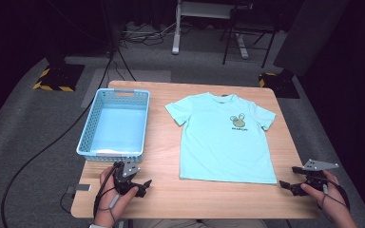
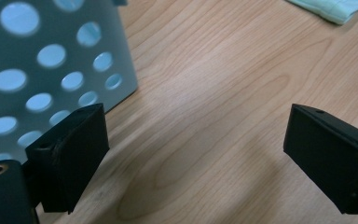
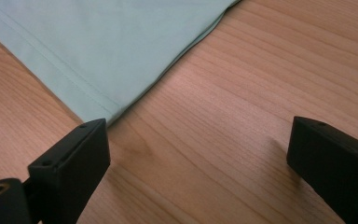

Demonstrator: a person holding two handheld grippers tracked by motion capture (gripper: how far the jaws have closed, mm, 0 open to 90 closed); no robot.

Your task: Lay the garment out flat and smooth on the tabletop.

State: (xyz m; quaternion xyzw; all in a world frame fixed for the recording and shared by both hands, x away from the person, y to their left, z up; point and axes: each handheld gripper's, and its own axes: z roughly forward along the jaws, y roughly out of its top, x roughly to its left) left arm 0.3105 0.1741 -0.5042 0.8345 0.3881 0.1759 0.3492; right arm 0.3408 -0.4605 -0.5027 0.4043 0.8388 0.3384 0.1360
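Wooden desk (image 1: 161, 142) up front: mint t-shirt (image 1: 225, 142) lies flat mid-desk, blue basket (image 1: 88, 142) w/ holes to its left. Left tool (image 1: 142, 186) jaws wide apart beside basket; right tool (image 1: 287, 179) jaws apart, near shirt's hem corner, not touching.

A wooden bench (image 1: 161, 156) stands on grey carpet floor (image 1: 24, 137). Black cables (image 1: 43, 149) trail across it. Yellow-black hazard tape (image 1: 52, 87) marks stand bases, a white desk leg (image 1: 177, 28) and dark chair (image 1: 247, 28) behind in dim surroundings
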